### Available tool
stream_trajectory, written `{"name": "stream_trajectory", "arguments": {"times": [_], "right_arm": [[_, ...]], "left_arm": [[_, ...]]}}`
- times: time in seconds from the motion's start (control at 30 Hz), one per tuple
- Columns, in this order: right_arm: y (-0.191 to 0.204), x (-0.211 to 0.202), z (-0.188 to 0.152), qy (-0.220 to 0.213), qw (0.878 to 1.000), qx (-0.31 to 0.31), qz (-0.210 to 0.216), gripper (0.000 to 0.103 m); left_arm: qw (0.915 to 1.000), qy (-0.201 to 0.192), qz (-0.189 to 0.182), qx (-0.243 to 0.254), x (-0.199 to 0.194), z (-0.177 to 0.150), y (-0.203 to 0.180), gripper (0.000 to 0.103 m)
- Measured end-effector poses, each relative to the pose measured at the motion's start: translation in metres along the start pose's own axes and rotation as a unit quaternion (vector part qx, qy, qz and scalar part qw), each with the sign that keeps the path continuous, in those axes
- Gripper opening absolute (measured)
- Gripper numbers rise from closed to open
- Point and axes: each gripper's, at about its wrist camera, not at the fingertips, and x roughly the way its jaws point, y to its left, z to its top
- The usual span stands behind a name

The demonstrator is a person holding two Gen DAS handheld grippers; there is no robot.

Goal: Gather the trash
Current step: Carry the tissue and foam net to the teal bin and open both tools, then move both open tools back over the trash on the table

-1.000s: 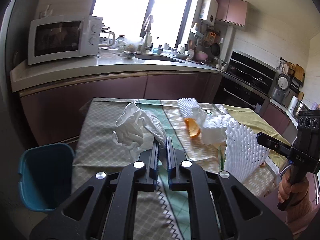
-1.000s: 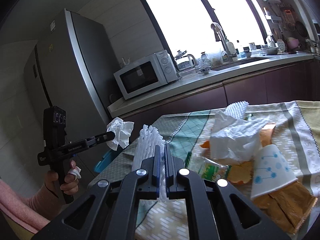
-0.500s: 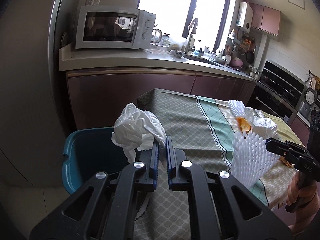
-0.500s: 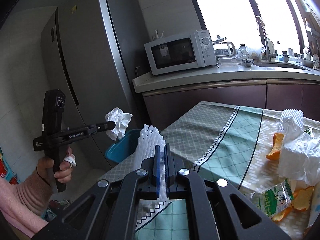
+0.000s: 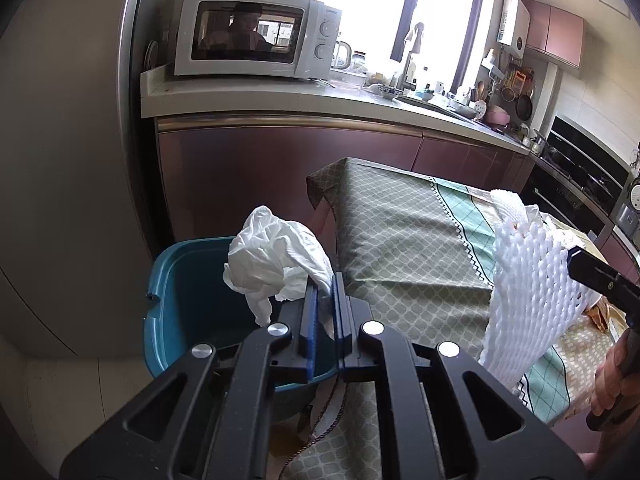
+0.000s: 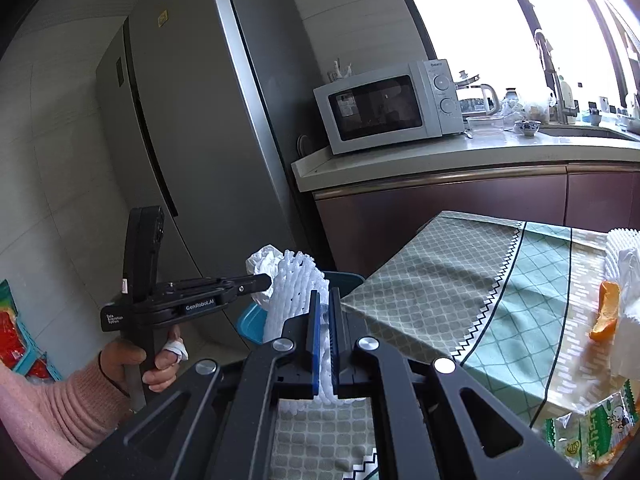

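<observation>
Left gripper (image 5: pixel 325 280): its jaws are nearly together, pinching the lower right edge of a crumpled white tissue (image 5: pixel 276 256); seen from the right wrist view, a hand in a pink sleeve grips its handle.
Tissue: it hangs in the air above the open mouth of the teal bin (image 5: pixel 180 300), apart from the bin's walls.
Right gripper (image 6: pixel 325 300): its jaws are narrow, clamped on a white foam net (image 6: pixel 294 292) that runs down between the blue pads (image 6: pixel 314 328).
Foam net: held up over the near corner of the table, just beside the tissue and close to the bin; from the left wrist view it hangs at the table's edge.
Bin: stands on the floor at the end of the table (image 5: pixel 400 248), between the table and the grey fridge (image 6: pixel 208 120).
Table: covered by a patterned green cloth.
Trash on the table: an orange peel (image 6: pixel 606 312) lies next to a white crumpled paper (image 6: pixel 630 300), another foam net (image 5: pixel 507 202) sits farther back, and a green printed wrapper (image 6: pixel 592 428) lies near the front edge.
Background: a white microwave (image 5: pixel 256 40) sits on the counter (image 5: pixel 280 100) beside the fridge.
</observation>
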Motion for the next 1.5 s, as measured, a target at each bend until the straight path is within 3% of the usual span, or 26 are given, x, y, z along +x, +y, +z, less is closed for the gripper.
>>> {"name": "stream_trajectory", "arguments": {"times": [0.23,0.5,1.03,1.23,1.3,1.37,1.5], "right_arm": [[-0.013,0.023,0.015,0.010,0.999,0.033,0.021,0.003],[-0.001,0.084,0.040,0.029,0.998,0.033,0.045,0.003],[0.003,0.194,0.041,0.116,0.992,0.036,-0.015,0.004],[0.001,0.211,0.035,0.144,0.988,0.043,-0.022,0.008],[0.000,0.210,0.035,0.141,0.989,0.043,-0.024,0.016],[0.000,0.208,0.034,0.140,0.989,0.044,-0.021,0.017],[-0.002,0.196,0.032,0.136,0.990,0.046,-0.013,0.018]], "left_arm": [[0.9999,0.010,0.009,-0.004,0.013,-0.007,0.006,0.007],[0.9990,0.036,0.021,-0.015,0.039,-0.011,0.024,0.008],[0.9929,0.091,0.044,-0.062,0.111,-0.018,0.066,0.011],[0.9918,0.093,0.049,-0.073,0.118,-0.019,0.071,0.013],[0.9920,0.089,0.050,-0.075,0.117,-0.018,0.069,0.015],[0.9927,0.082,0.049,-0.073,0.111,-0.020,0.064,0.016],[0.9954,0.059,0.044,-0.061,0.097,-0.011,0.046,0.026]]}}
